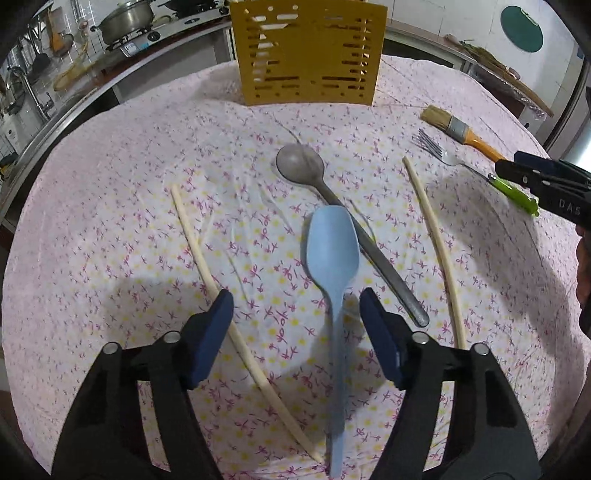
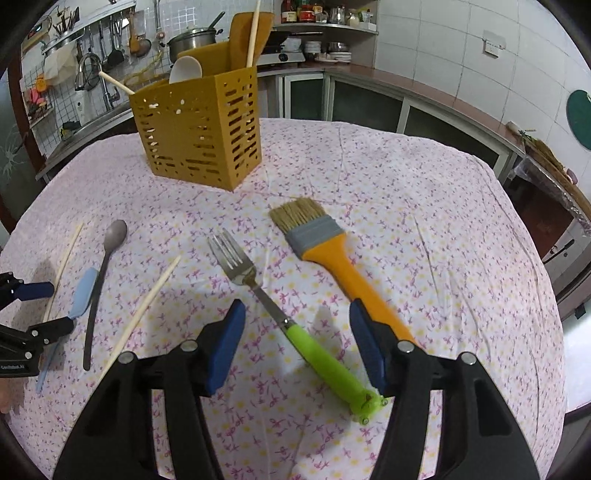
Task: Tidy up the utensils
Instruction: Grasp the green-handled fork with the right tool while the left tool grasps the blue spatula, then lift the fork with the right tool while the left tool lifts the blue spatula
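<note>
Floral cloth (image 2: pixel 406 221) covers the kitchen table. Left gripper (image 1: pixel 296 314) hangs released astride the blue spoon (image 1: pixel 332 254), whose handle runs straight back between its fingers. Right gripper (image 2: pixel 297 328) is likewise spread over the fork (image 2: pixel 295 328). Beyond both stands the yellow caddy (image 2: pixel 201 136). "DAS" shows on the right gripper in the left view.

floral tablecloth (image 2: pixel 406 221), perhaps steel pot (image 1: pixel 125 20)

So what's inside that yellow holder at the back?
The yellow holder shows a white spoon, two chopsticks and a wooden spatula poking out. Its slotted walls hide their lower ends.
</note>
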`<state>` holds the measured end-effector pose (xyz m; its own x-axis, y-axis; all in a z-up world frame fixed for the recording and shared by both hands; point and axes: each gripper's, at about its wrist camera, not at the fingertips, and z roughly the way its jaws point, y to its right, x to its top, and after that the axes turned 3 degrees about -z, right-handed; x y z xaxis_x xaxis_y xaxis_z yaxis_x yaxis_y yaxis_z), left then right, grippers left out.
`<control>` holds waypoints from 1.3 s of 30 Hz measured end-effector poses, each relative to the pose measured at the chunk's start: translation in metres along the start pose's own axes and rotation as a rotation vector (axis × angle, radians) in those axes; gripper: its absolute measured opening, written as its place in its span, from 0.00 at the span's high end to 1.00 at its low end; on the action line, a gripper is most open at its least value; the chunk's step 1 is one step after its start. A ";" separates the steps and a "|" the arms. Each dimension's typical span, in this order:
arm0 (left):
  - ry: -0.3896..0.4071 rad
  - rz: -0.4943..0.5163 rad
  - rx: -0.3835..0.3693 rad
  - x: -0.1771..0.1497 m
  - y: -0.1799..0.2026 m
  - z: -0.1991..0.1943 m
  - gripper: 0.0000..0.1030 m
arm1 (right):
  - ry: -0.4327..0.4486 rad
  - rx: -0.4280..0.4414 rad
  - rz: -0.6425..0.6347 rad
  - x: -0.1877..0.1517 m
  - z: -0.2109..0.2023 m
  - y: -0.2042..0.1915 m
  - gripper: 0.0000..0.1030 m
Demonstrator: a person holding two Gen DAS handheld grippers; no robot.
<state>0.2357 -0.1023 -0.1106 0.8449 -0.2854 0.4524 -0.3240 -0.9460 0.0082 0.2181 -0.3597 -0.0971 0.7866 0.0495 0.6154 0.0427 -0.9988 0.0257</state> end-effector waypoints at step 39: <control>0.002 -0.050 -0.046 0.050 -0.004 -0.012 0.93 | 0.049 0.081 0.060 0.031 -0.033 -0.004 0.95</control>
<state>0.2742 -0.1109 -0.0773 0.8596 -0.2375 0.4525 -0.3007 -0.9510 0.0720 0.2219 -0.3540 -0.0520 0.7585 -0.0122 0.6516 0.0477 -0.9961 -0.0742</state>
